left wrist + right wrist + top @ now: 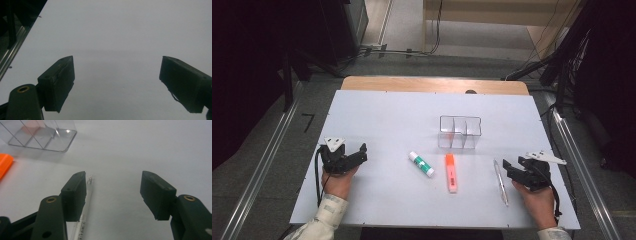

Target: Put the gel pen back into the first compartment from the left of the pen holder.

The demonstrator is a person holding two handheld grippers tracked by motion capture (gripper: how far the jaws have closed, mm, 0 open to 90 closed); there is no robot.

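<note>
My right tool point(512, 170) sits at the right side of the white surface point(377, 115), and its jaws are apart with nothing between them. The clear pen point(500, 181) lies flat just beside it. In the right gripper view the pen point(85, 205) runs along the outside of one jaw, so it is next to the gap and not in it. I cannot tell if that jaw touches the pen or is only very close.

My left tool point(357, 155) rests at the left side, well apart from everything. Its jaws are wide apart too, and in the left gripper view I see only bare surface point(120, 37) between them.

In the middle lie a glue stick point(421, 164) and an orange highlighter point(451, 172). Behind them stands a clear box with compartments point(460, 132), and something orange seems to be in its left part.

I think the pen is the thing to grab next. Here is what could go wrong. If I close the right tool now, it will shut on air, or the jaw will push the pen away. The pen is round and thin, so it may roll off toward the highlighter. I should slide over first so the pen is in the gap. If I come down too hard, the jaw could land on top of the pen and flick it
</note>
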